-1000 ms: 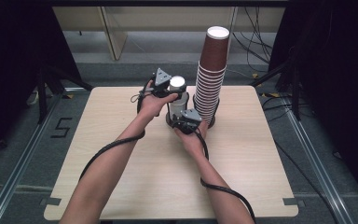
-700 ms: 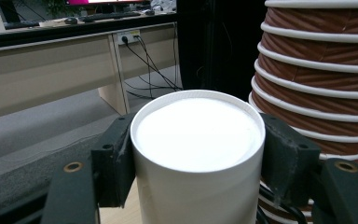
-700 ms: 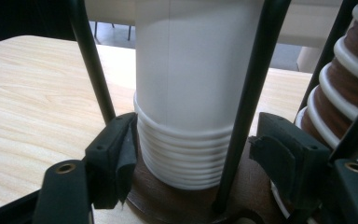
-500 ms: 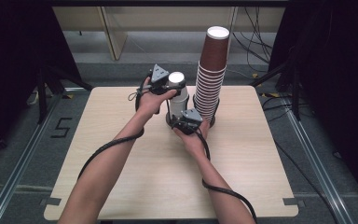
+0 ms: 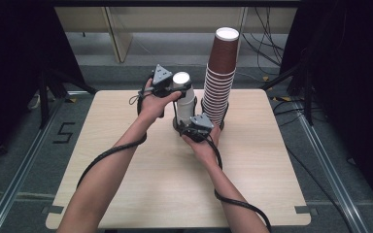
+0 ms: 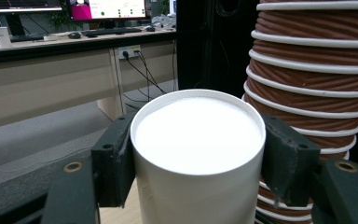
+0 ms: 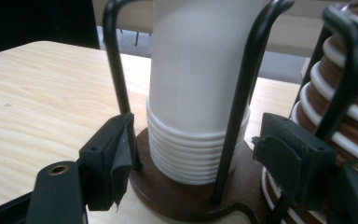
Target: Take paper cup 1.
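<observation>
My left gripper (image 5: 180,90) is shut on the top of an upside-down white paper cup (image 6: 198,135), with one pad on each side of it. That cup (image 5: 180,80) sticks up high out of a stack of nested white cups (image 7: 198,140). The stack stands inside black wire rods (image 7: 116,70) on a round brown base (image 7: 168,191). My right gripper (image 7: 196,154) is low at the foot of this holder (image 5: 178,127). Its jaws have just been opening and now stand open on either side of the stack and rods, without pressing on the cups.
A tall stack of ribbed brown cups (image 5: 219,82) stands close to the right of the white one, seen also in the left gripper view (image 6: 307,70) and the right gripper view (image 7: 340,93). The wooden table (image 5: 126,160) has free room in front and at the left.
My left gripper has risen a little with the white cup in it. The right hand has kept its place at the holder's foot.
</observation>
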